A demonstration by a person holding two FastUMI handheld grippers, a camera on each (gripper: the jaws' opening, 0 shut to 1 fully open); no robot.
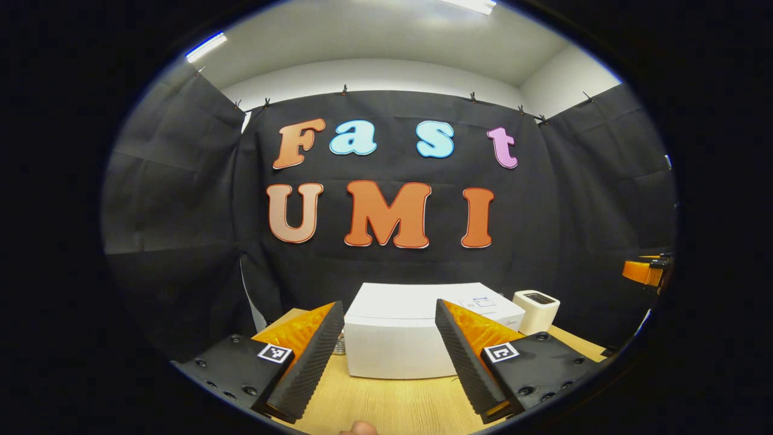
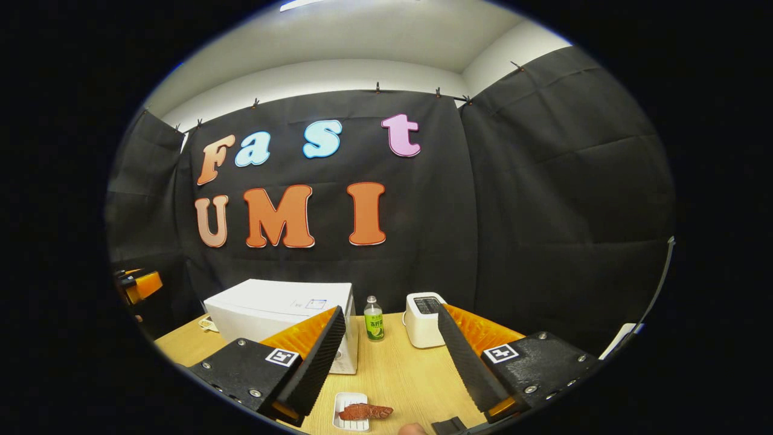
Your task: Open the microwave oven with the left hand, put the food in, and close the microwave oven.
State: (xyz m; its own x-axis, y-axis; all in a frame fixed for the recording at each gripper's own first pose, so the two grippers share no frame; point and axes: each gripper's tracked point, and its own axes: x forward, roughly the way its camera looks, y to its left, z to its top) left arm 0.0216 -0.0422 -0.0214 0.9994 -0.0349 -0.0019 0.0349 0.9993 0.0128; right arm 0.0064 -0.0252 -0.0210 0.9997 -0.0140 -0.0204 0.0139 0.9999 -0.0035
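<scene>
A white microwave oven (image 1: 398,344) stands shut on the wooden table (image 1: 392,405), straight ahead of my left gripper (image 1: 389,304), which is open with nothing between its fingers and held short of the oven. In the right gripper view the oven (image 2: 272,305) is at the left. The food, a reddish-brown piece on a small white dish (image 2: 352,412), lies on the table just below and between the fingers of my right gripper (image 2: 390,311), which is open and holds nothing. The other gripper (image 2: 140,285) hangs at the far left edge.
A white toaster (image 2: 424,326) stands to the right of the oven, with a small green-labelled bottle (image 2: 374,320) between them. The toaster (image 1: 536,309) also appears behind the oven's right corner. Black cloth walls close the booth on three sides.
</scene>
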